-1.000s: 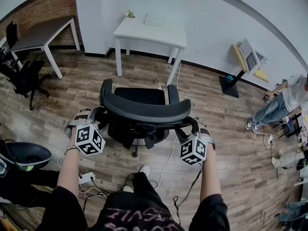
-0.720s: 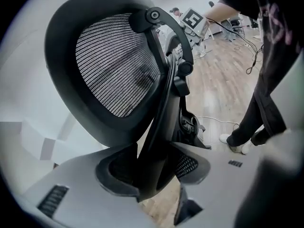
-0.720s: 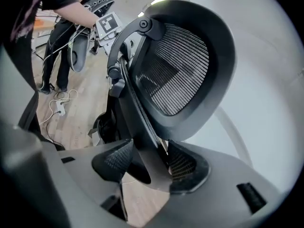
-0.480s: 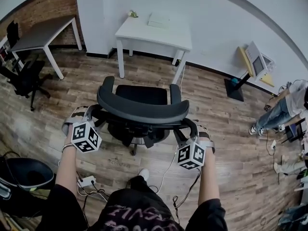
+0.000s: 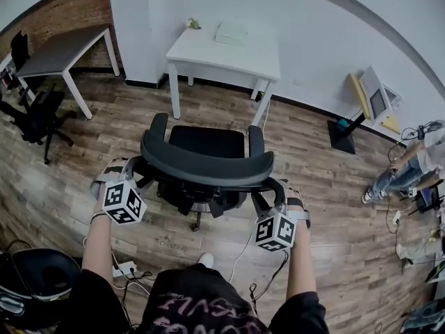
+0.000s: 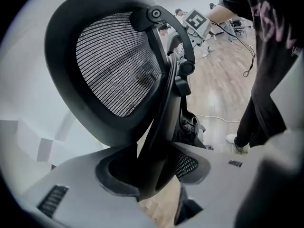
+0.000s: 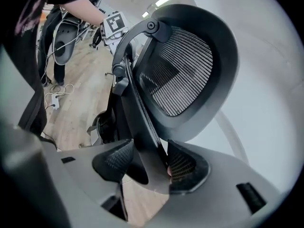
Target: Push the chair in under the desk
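A black mesh-backed office chair (image 5: 206, 164) stands on the wood floor, its seat facing the white desk (image 5: 222, 51) a short way ahead. My left gripper (image 5: 129, 168) is shut on the left arm of the chair's back frame (image 6: 161, 103); the dark bar fills the space between its pads (image 6: 190, 164). My right gripper (image 5: 272, 191) is shut on the right arm of the same frame (image 7: 137, 103), jaws standing wide around the thick bar, which presses against one pad (image 7: 183, 165). Both marker cubes sit just behind the backrest.
A white box (image 5: 231, 33) lies on the desk. A grey table (image 5: 59, 47) and a black chair (image 5: 38, 113) stand at the left, another dark chair (image 5: 31, 284) at lower left. Cables and a power strip (image 5: 124, 267) lie by my feet. A screen stand (image 5: 368, 92) and a person (image 5: 410, 169) are at the right.
The chair has rolled slightly forward toward the white desk, and I have stepped after it. Both grippers keep the same hold on the back frame.
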Action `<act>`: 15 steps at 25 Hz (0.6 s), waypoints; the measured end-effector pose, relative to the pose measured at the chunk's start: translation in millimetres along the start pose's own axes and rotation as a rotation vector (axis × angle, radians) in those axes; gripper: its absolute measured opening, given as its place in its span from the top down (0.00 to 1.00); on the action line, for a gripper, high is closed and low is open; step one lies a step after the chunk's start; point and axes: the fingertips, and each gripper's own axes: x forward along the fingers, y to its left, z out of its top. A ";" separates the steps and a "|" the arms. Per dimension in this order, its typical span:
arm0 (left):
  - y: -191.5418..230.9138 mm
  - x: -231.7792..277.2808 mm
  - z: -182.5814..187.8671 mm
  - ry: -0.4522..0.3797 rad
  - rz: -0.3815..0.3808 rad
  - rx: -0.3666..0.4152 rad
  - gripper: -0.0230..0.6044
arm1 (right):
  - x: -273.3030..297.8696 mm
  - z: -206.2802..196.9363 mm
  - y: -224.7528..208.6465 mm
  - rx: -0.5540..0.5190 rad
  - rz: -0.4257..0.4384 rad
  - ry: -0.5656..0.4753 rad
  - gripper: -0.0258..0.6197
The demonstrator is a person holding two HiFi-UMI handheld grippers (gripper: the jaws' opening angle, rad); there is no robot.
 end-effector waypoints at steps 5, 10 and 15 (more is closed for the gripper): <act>12.1 16.9 4.6 -0.001 0.014 -0.008 0.61 | 18.4 -6.2 -14.9 0.008 -0.017 -0.007 0.60; 24.5 31.6 12.8 -0.009 0.009 0.000 0.61 | 30.4 -13.4 -30.1 0.013 -0.016 -0.003 0.60; 88.5 65.9 19.2 -0.011 -0.028 0.005 0.61 | 71.8 -3.4 -81.8 0.038 -0.006 0.004 0.60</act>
